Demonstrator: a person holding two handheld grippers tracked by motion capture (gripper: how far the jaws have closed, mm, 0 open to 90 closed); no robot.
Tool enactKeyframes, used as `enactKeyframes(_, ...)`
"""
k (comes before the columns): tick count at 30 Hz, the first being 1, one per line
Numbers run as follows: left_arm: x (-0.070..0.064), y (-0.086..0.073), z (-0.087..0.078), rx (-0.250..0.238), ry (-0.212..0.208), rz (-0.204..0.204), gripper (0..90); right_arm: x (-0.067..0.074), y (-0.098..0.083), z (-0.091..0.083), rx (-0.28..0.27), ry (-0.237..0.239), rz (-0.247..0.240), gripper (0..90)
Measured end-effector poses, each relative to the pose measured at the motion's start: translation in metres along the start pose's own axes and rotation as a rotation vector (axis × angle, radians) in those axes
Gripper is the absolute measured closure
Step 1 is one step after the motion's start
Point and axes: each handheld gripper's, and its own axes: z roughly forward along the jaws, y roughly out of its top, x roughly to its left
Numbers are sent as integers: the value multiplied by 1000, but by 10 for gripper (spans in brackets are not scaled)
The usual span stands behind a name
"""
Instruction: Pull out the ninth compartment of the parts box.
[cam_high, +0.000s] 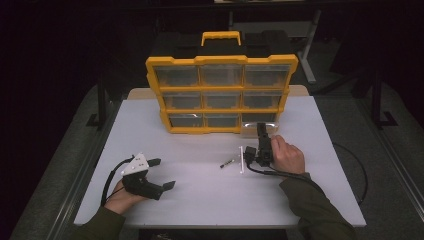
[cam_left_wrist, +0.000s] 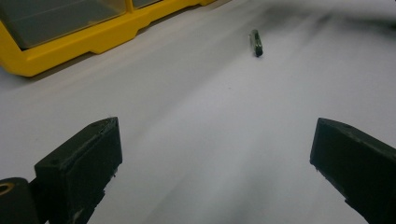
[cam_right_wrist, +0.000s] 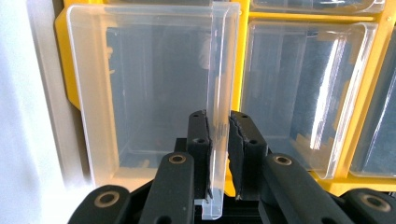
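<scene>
Right claw clamped on the clear drawer, pulled partway from the yellow organizer's bottom-right slot. Left claw apart, resting on the white bench. A small bit lies between them; dark room around.

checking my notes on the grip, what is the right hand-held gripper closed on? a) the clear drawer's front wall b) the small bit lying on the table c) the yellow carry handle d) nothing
a: in the right gripper view the right hand-held gripper has its jaws pressed on either side of the clear drawer, pinching its front wall.
</scene>
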Motion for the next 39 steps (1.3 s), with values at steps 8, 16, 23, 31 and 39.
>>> enactKeyframes(8,1,0,0,-1,1,5,16,-1,-1,-4,-2,1,-2,778)
enactKeyframes(16,0,0,-1,1,1,6,15,-2,0,-10,-6,17,-1,777)
enactKeyframes(23,0,0,-1,2,1,6,15,-2,-1,-15,-9,24,-2,777)
enactKeyframes(31,0,0,-1,3,0,8,15,-2,0,-18,-12,23,2,776)
enactKeyframes(39,0,0,-1,2,0,7,16,-2,-1,-22,-15,27,0,776)
